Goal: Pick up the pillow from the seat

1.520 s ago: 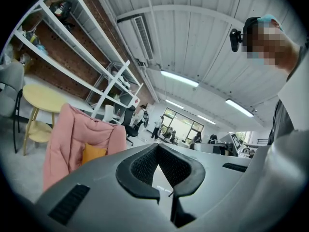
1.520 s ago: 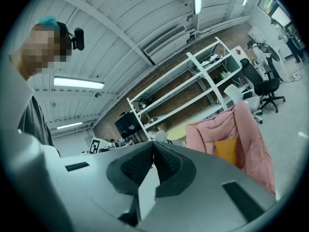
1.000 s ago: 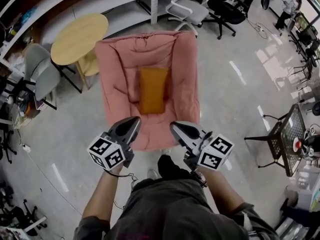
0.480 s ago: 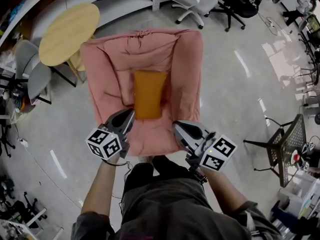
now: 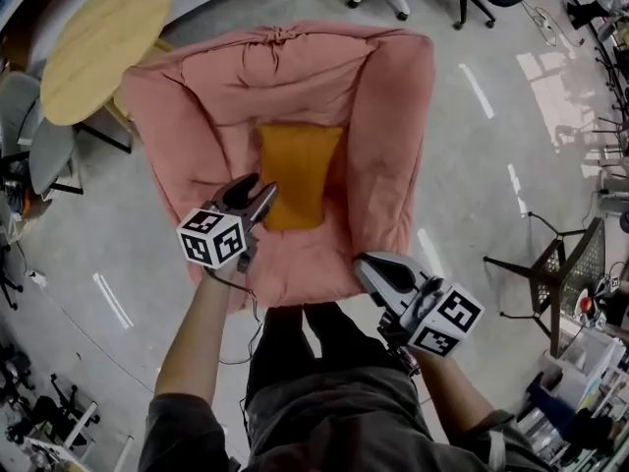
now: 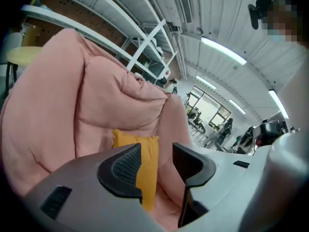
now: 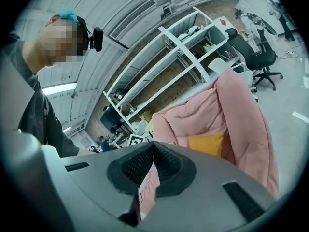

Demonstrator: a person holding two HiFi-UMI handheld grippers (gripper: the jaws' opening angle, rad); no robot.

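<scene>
Right now you have one orange pillow (image 5: 298, 170) to deal with, and it lies lengthwise in the middle of the one pink padded seat (image 5: 383, 136), its far end leaning against the backrest and its near end on the seat cushion. Your left tongs (image 5: 257, 197) hang over the seat cushion, tips just beside the pillow's near left corner. In the left gripper view those tongs (image 6: 157, 153) stand with their two jaws apart; they have just been opening. The pillow (image 6: 148, 173) shows through the gap ahead of them, and the pads press on nothing. Your right tongs (image 5: 366, 264) sit lower in the head view, at the seat's front right corner and well apart from the pillow. The right gripper view shows these tongs (image 7: 153, 146) with both jaws closed together, nothing between them, while the pillow (image 7: 207, 144) and the pink seat (image 7: 241, 110) lie further off beyond the tips. You carry two marker cubes, one on the left tongs (image 5: 212, 238) and one on the right (image 5: 447, 321). One round wooden table (image 5: 103, 42) stands behind the seat's left side, just beside its padded arm.
</scene>
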